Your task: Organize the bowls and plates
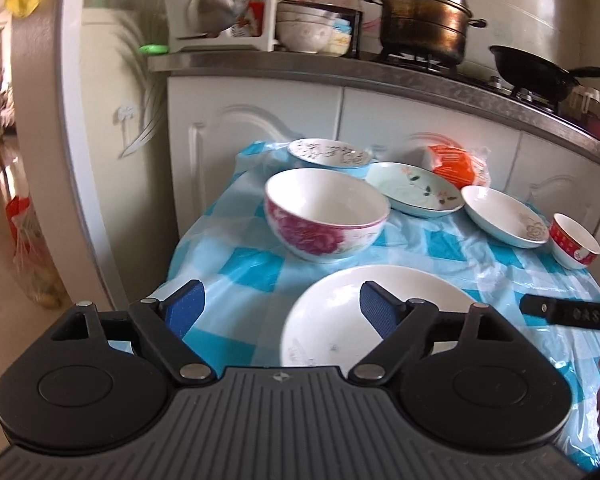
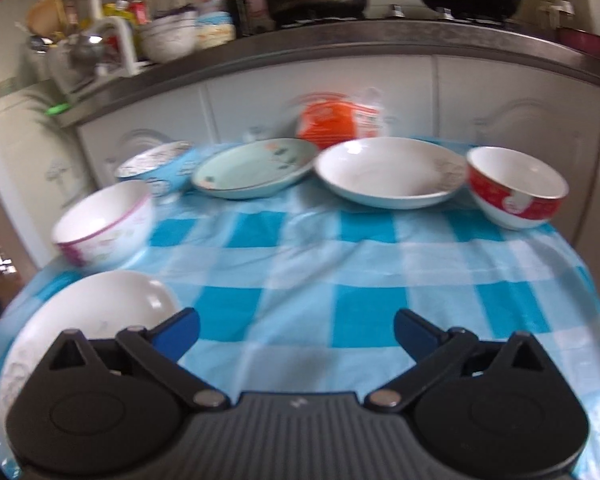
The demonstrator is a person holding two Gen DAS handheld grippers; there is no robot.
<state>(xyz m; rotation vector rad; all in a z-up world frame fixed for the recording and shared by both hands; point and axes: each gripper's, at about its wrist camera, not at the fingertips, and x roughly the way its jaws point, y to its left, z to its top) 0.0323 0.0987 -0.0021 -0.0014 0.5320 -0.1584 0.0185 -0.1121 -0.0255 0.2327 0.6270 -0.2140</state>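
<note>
- A table is covered by a blue-and-white checked plastic cloth, set against white cabinet doors.
- Above, a steel counter edge carries a steamer pot and a black pan.
- Near the front edge a white plate is seen; behind it lie a pink-flowered bowl, a blue bowl, a green plate, a white dish and a red bowl.
- The left gripper and the right gripper are held wide open, nothing between the jaws.
</note>
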